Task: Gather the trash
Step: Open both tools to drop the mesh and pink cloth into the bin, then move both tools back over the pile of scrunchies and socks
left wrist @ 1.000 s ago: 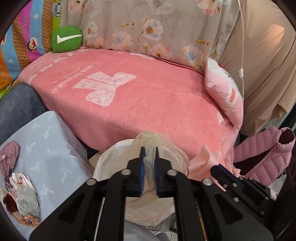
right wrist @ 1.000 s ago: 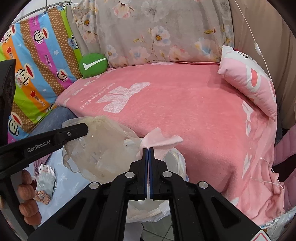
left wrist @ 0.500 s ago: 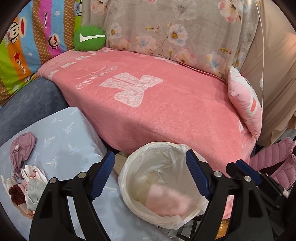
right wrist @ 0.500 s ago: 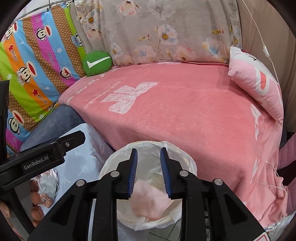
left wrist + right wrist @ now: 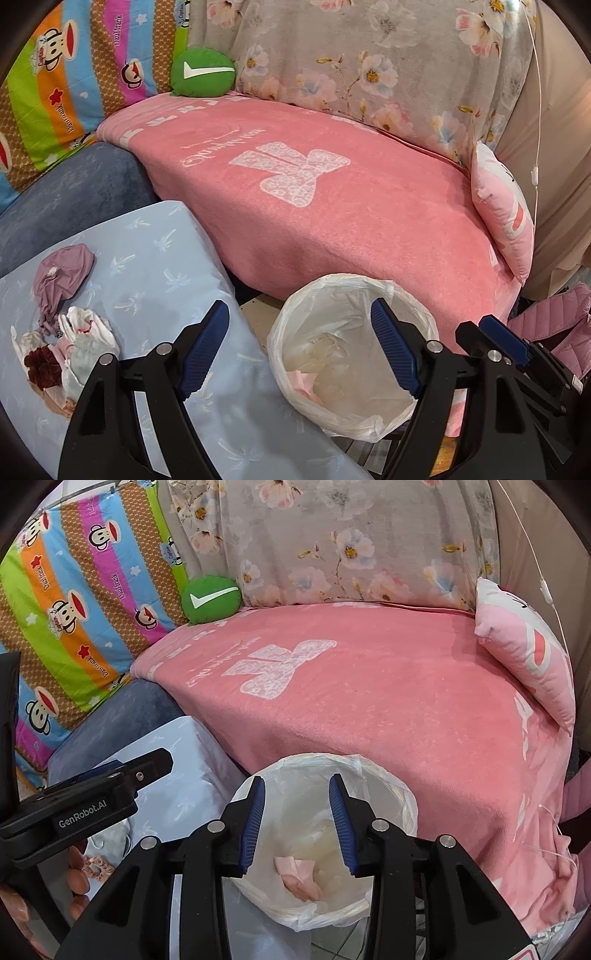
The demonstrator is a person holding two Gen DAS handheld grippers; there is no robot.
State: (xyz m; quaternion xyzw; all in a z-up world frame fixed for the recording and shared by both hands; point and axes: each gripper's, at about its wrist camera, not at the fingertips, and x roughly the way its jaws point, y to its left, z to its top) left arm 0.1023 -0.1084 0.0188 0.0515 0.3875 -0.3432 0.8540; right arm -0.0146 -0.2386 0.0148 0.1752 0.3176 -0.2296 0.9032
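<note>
The right gripper (image 5: 297,821) is hanging directly above the bin (image 5: 397,794), its fingers spread and empty; the left gripper (image 5: 301,354) is hovering over the bin's left rim, fingers wide apart, also carrying nothing. Pink tissue (image 5: 299,877) and a pale crumpled film (image 5: 328,350) are lying inside the bin. Left of the bin, more trash (image 5: 64,332) is sitting on the blue-clothed counter (image 5: 155,258). Ideally, the left gripper is reaching there next, pinching one crumpled piece at its bulk.

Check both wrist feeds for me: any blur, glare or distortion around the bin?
Left wrist: sharp and evenly lit; fisheye bends the pink blanket, corners vignetted black. Right wrist: trash bin in focus, mild sheen on its liner, pink tissue clearly visible; edges curved.
</note>
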